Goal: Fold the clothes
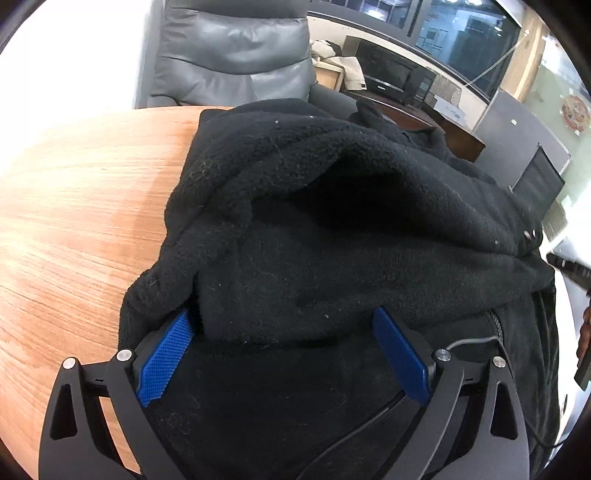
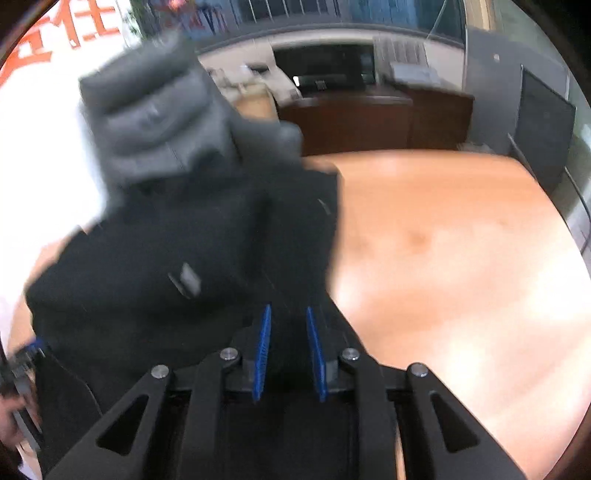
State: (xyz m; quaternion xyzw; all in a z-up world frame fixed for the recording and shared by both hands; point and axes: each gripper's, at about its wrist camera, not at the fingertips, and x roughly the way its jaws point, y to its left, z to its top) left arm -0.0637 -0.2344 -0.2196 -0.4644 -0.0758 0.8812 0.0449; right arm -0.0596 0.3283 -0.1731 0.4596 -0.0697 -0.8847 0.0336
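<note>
nearest in the left wrist view, the left gripper [image 1: 284, 325] has its 2 blue pads [image 1: 164, 356] spread wide, released, with a black fleece garment [image 1: 314, 229] bunched between and over them; the left pad's tip is tucked under a rolled fleece edge, but the pads do not press on the cloth. the garment lies heaped on a wooden table [image 1: 74, 229], its folds rising into a dark hollow in the middle, with bare wood to the left of it. a thin grey cable [image 1: 469, 341] runs over the cloth near the right finger. at the right edge of that view part of the other gripper [image 1: 569, 267] shows, with a bit of a hand below it.

in the right wrist view, which is blurred, the right gripper [image 2: 288, 317] has its pads [image 2: 263, 354] drawn close together, with dark fabric of the garment [image 2: 166, 251] filling the narrow gap, so it looks clenched on the cloth. a small grey tag [image 2: 188, 280] shows on the fabric to the left. the table [image 2: 461, 258] is bare to the right of the garment. at the lower left edge a hand [image 2: 18, 413] and part of the left gripper are dimly visible.

beyond the table stands a grey padded leather chair [image 1: 232, 55], just behind the garment. farther back are a dark wooden cabinet [image 2: 369, 122] with a black appliance [image 1: 395, 74] on it and large windows [image 1: 461, 33].
</note>
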